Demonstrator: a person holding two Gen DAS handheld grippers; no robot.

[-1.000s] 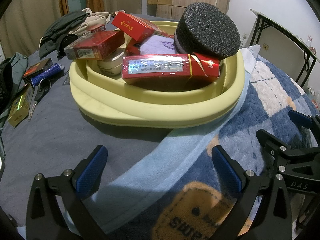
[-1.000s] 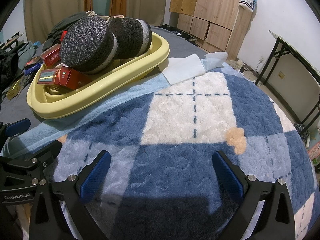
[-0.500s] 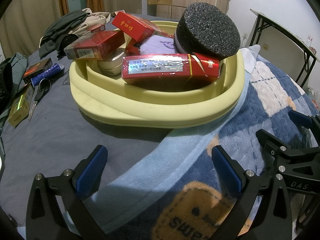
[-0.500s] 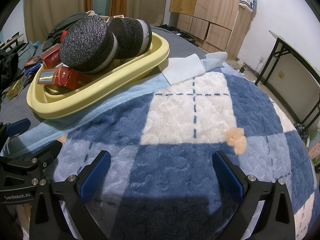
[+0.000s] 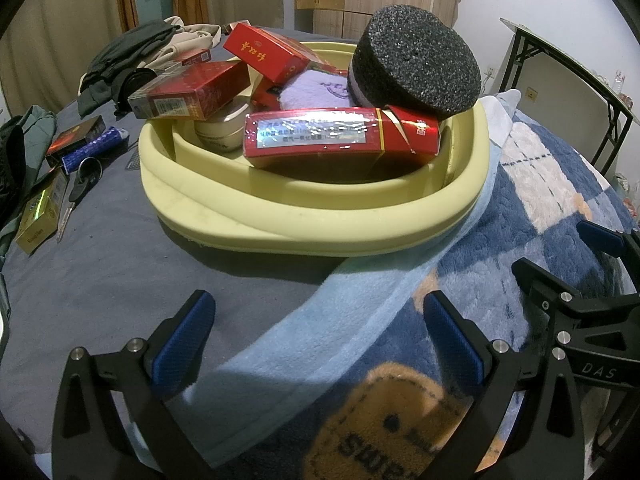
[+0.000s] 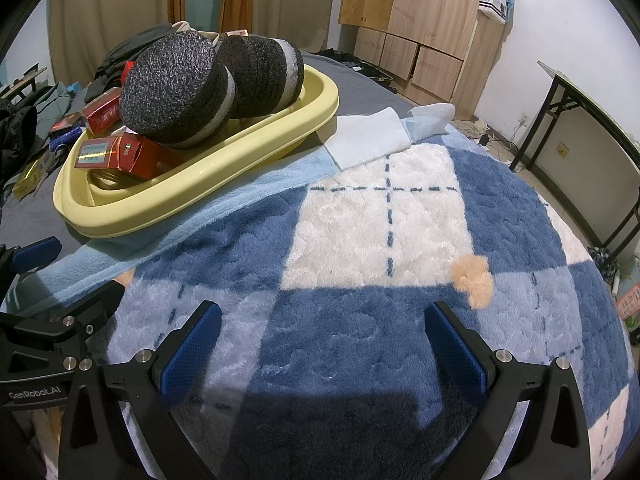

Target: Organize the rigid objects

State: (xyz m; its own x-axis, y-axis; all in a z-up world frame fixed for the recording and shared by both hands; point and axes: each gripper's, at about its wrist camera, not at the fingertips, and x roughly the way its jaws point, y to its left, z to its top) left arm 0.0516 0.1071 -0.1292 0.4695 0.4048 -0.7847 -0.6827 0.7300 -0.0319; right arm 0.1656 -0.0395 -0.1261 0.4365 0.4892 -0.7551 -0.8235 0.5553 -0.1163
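Presently listing: yellow plastic basin (image 5: 304, 216), sitting at the centre of the left wrist view and at upper left of the right wrist view, resting on a bed, partly on a light blue towel (image 5: 320, 320).

Contents: red cartons, the nearest red carton (image 5: 340, 136) lying along the front rim; two black foam discs (image 6: 176, 88); a cream jar (image 5: 220, 136); a lilac pad (image 5: 312, 92).

Handling, as judged: cartons looking light, stiff, film-wrapped and slippery, best gripped across the narrow faces; foam discs looking light and yielding.

Loose items at far left: scissors (image 5: 78, 192), gold box (image 5: 40, 216).

Left tongs (image 5: 316, 344) and right tongs (image 6: 324, 348): both gaping wide, holding nothing.

Surface: plush checked blanket (image 6: 380, 220), soft and uneven. Room: wooden wardrobe (image 6: 424, 20), folding table at right.
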